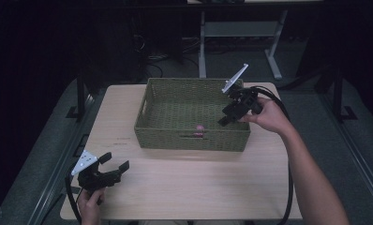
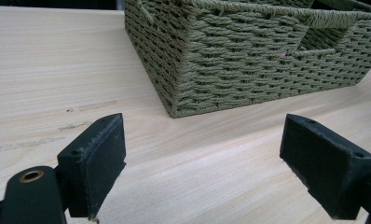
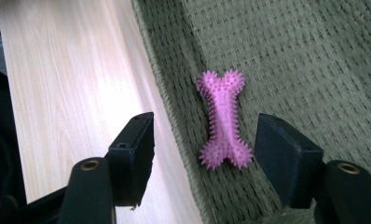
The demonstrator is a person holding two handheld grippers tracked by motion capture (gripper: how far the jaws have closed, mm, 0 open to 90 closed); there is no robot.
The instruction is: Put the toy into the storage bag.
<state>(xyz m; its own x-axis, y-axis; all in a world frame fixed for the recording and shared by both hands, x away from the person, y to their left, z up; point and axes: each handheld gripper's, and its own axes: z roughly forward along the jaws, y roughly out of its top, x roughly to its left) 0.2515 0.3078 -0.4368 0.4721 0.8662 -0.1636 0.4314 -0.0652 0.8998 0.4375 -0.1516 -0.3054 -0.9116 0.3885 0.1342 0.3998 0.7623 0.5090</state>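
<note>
Pale wood table (image 1: 184, 187), dim room. Green woven basket (image 1: 149, 126) at 12 o'clock holds pink spiky bone toy (image 3: 224, 120), probably rubber. Right gripper (image 1: 229, 115) at 2 o'clock, left gripper (image 1: 116, 164) at 8: both released, empty.

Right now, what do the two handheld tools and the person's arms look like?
Both tongs are black: the left tongs and the right tongs each carry a grey three-cornered plate on top and trail a black cable. Up close, the jaws are flat rectangular blocks with small holes, on arms with brass-coloured eyelets. The person's forearms are bare; no sleeve is visible.
</note>
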